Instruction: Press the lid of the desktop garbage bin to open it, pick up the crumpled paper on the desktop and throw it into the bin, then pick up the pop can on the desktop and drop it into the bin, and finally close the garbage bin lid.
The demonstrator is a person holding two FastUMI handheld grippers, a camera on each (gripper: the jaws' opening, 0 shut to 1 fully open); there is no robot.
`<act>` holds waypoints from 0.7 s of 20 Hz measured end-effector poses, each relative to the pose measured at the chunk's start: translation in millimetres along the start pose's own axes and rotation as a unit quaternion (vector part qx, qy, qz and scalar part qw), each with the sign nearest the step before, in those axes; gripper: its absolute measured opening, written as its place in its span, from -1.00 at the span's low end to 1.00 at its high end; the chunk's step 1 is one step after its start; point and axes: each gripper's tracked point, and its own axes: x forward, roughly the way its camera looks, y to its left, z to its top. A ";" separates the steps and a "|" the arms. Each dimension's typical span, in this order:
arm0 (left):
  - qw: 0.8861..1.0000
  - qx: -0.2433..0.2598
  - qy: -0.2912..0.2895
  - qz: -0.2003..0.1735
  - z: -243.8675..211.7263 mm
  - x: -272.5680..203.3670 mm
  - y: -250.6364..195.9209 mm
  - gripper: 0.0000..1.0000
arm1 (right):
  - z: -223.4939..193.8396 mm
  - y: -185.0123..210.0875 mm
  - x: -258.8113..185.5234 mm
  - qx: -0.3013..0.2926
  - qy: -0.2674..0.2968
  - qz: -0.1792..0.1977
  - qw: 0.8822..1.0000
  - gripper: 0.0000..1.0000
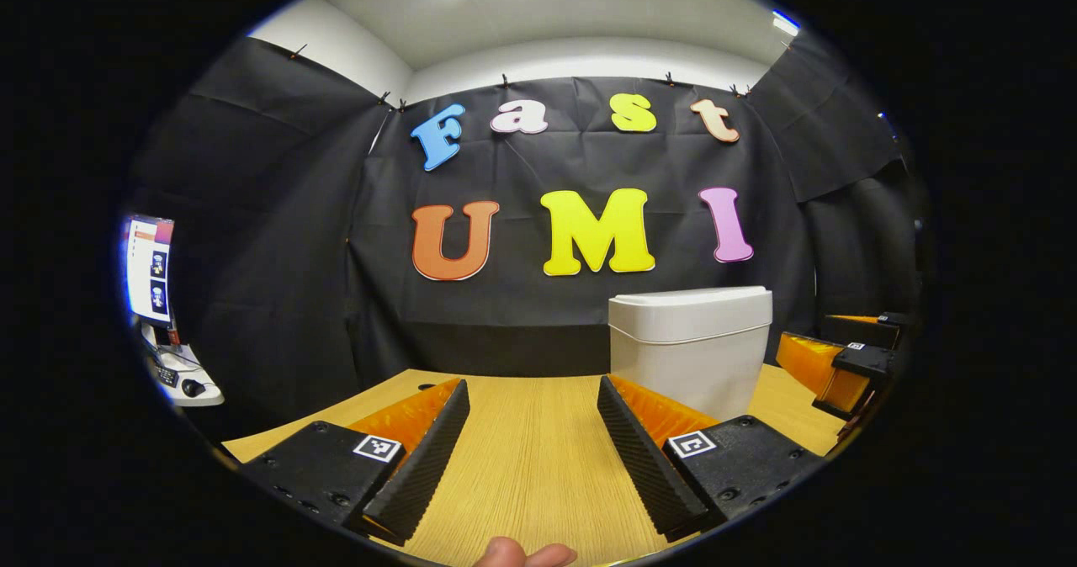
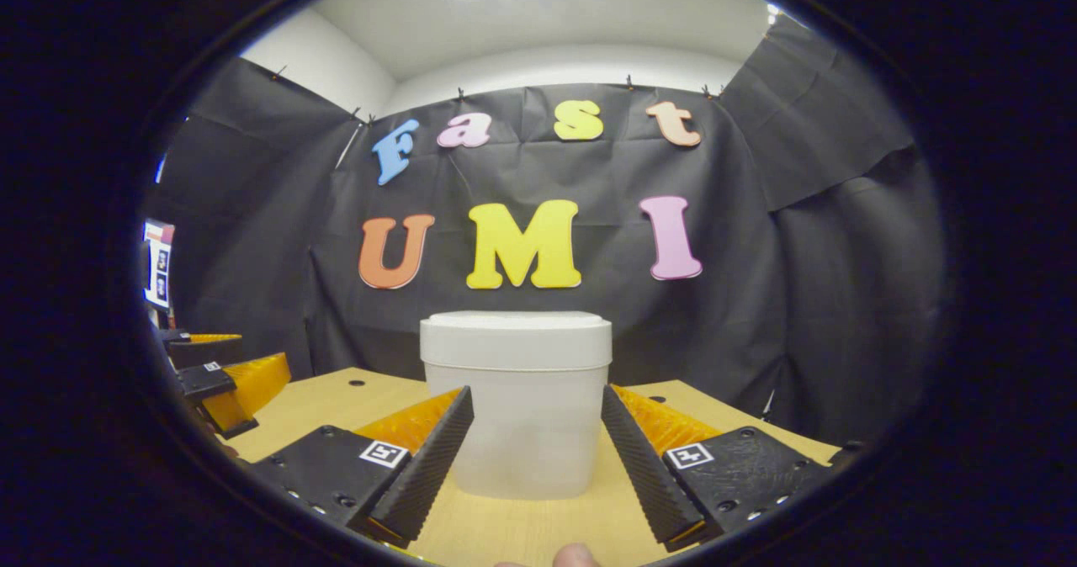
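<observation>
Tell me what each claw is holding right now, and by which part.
Nothing is held. The left claw is open over bare table; the right claw is open, facing the garbage bin, whose lid is down.

The garbage bin [image 2: 517, 407] at the centre of the right gripper view looked like smooth matt plastic, its lid [image 2: 516, 340] the same dull finish with a soft sheen along the rim. The bench [image 1: 538, 458] across the lower middle of the left gripper view was a wood-grain surface with fine straight lines and a slight satin gloss. The left tongs [image 1: 533, 441] had ribbed, rough-looking inner faces and matt plastic-like bodies with small screws; the right tongs [image 2: 537, 458] looked the same. The wall [image 2: 799, 256] at the right of that view was matt, creased cloth.
</observation>
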 end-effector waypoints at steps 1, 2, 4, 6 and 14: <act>1.000 0.002 -0.002 0.000 1.2 -0.3 -0.3 0.97 | -1.0 0.2 -0.2 -0.001 0.004 -0.003 1.000 0.91; 1.000 0.004 -0.004 0.001 2.4 -0.5 0.2 0.97 | -1.9 0.7 -0.9 -0.002 0.005 -0.004 1.000 0.91; 1.000 0.005 -0.007 0.003 4.0 -2.4 1.1 0.97 | -2.9 -1.7 0.0 -0.005 0.008 -0.014 1.000 0.91; 1.000 0.005 -0.008 0.006 4.4 -2.0 4.2 0.97 | -4.4 -11.4 1.9 -0.015 0.010 -0.045 0.999 0.91; 1.000 0.003 -0.012 0.015 8.5 -4.8 12.8 0.97 | -18.0 -6.1 4.8 0.021 0.038 -0.036 0.998 0.90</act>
